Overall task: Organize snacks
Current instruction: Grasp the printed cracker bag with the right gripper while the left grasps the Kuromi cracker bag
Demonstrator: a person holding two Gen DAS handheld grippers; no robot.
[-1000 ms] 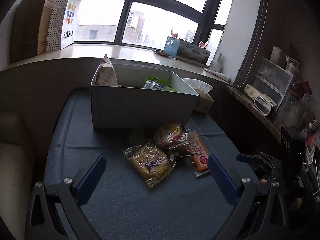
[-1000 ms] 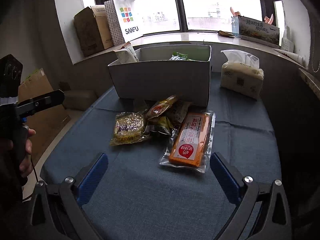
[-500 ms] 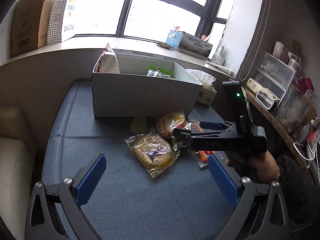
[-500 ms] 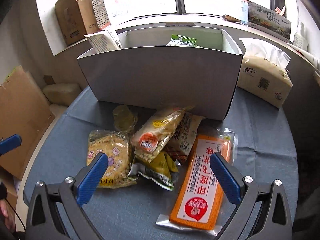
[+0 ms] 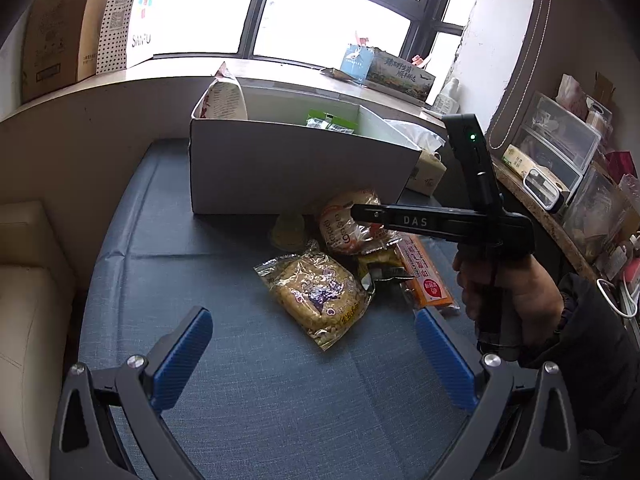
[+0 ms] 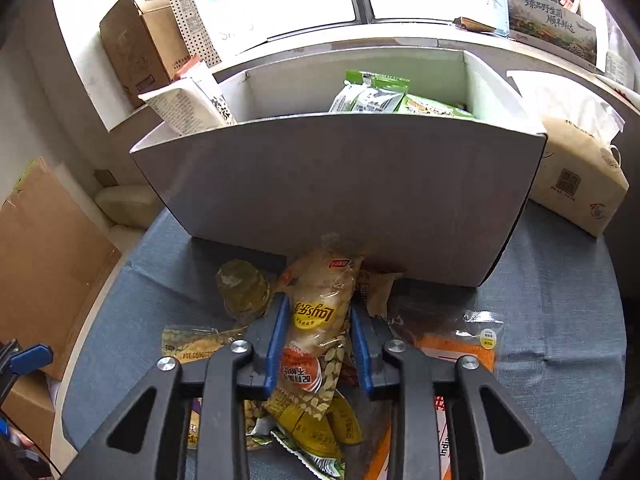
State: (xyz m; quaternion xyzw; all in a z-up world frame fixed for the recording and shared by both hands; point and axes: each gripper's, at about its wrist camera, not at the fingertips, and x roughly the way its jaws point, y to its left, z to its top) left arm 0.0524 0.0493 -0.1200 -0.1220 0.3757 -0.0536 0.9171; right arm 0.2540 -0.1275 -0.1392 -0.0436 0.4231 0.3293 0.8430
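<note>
A pile of snack packets lies on the blue table in front of a white cardboard box (image 5: pixel 296 172) (image 6: pixel 340 184). My right gripper (image 6: pixel 318 312) is shut on a Lay's chip bag (image 6: pixel 318 316) at the top of the pile; it also shows in the left wrist view (image 5: pixel 348 226). Around it lie a yellow noodle packet (image 5: pixel 318 294), an orange flat packet (image 5: pixel 426 276) (image 6: pixel 460 354), a jelly cup (image 6: pixel 242 288) and green-yellow packets (image 6: pixel 316 428). The box holds green packets (image 6: pixel 380 96) and a white bag (image 6: pixel 192 106). My left gripper (image 5: pixel 312 344) is open and empty, short of the pile.
A tissue pack (image 6: pixel 576 168) stands right of the box. The windowsill behind holds cardboard boxes (image 5: pixel 56 28), a shopping bag (image 5: pixel 128 16) and a printed box (image 5: pixel 400 74). A shelf with clear containers (image 5: pixel 560 148) runs along the right. A cream cushion (image 5: pixel 28 288) is at the left.
My right gripper has moved forward into the pile and shut on the Lay's chip bag. My left gripper stays open and has hardly moved.
</note>
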